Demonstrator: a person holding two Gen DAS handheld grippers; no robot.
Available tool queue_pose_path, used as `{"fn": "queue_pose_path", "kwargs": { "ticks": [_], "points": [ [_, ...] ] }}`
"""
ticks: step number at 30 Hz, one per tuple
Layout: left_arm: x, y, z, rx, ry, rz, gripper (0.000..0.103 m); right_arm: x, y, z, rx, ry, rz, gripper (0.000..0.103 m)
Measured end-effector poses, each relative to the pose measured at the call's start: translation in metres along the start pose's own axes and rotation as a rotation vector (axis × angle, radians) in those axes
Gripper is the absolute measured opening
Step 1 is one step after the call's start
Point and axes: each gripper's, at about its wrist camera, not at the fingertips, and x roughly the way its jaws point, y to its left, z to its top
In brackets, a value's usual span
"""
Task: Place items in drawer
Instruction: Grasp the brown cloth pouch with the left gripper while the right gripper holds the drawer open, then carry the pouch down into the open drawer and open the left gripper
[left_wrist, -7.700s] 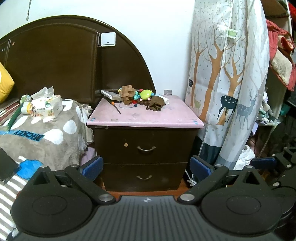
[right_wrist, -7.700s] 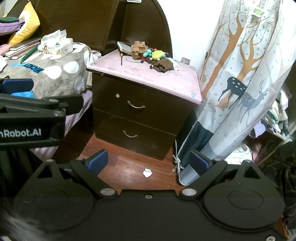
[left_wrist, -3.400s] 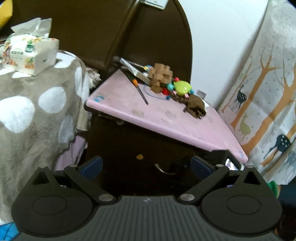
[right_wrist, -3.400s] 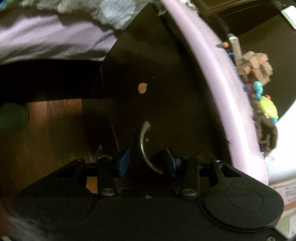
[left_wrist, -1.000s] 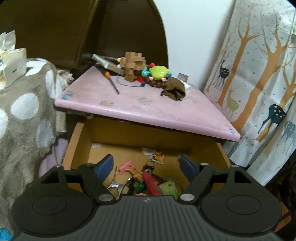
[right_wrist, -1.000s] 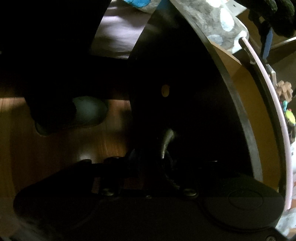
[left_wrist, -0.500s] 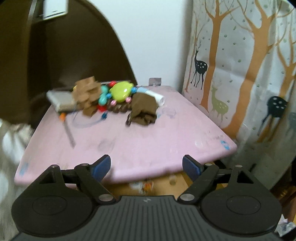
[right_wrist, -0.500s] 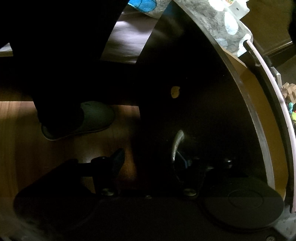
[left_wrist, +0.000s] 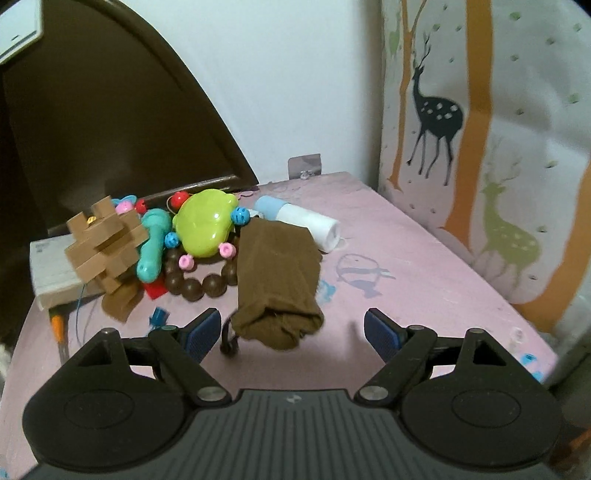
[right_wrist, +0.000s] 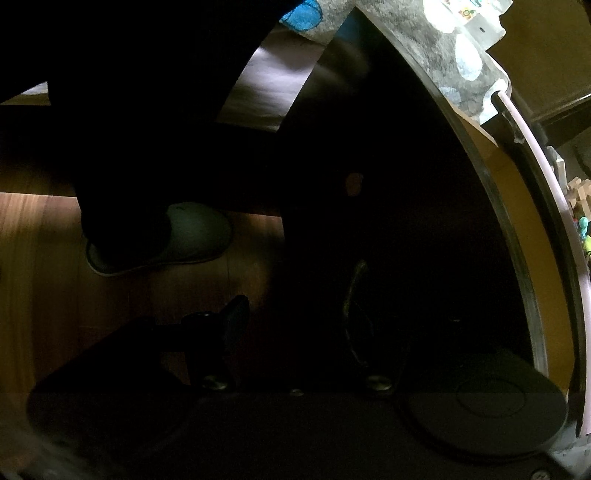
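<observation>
My left gripper (left_wrist: 291, 328) is open just above the pink nightstand top (left_wrist: 424, 280), its fingers on either side of the near end of a rolled brown cloth (left_wrist: 277, 280). Behind it lie a green toy (left_wrist: 205, 227), a wooden puzzle (left_wrist: 103, 247), a brown bead string (left_wrist: 195, 284) and a white-and-blue tube (left_wrist: 303, 221). My right gripper (right_wrist: 317, 325) is open in front of the pulled-out dark drawer front (right_wrist: 406, 221), beside its metal handle (right_wrist: 351, 295); its right finger is hidden in the dark.
A tree-and-deer curtain (left_wrist: 498, 147) hangs right of the nightstand. A dark headboard (left_wrist: 110, 140) stands behind it. A slippered foot (right_wrist: 162, 236) stands on the wooden floor left of the drawer. A spotted blanket (right_wrist: 454, 55) lies above.
My left gripper has moved forward over the nightstand top up to the brown cloth. My right gripper has opened and let go of the drawer handle, and has drawn back a little.
</observation>
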Motion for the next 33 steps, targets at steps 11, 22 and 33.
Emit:
{"fn": "queue_pose_path", "kwargs": {
  "ticks": [11,22,33],
  "points": [
    [0.016,0.005,0.003,0.035,0.055,0.049,0.024,-0.002,-0.001,-0.003,-0.009,-0.020,0.002,0.062],
    [-0.048,0.017,0.032,-0.032,-0.016,0.053,0.014,-0.003,-0.002,-0.003,-0.006,-0.018,0.003,0.061],
    [-0.143,0.015,0.020,-0.041,-0.045,0.045,0.013,-0.002,-0.001,-0.003,-0.021,-0.011,-0.001,0.062]
  ]
}}
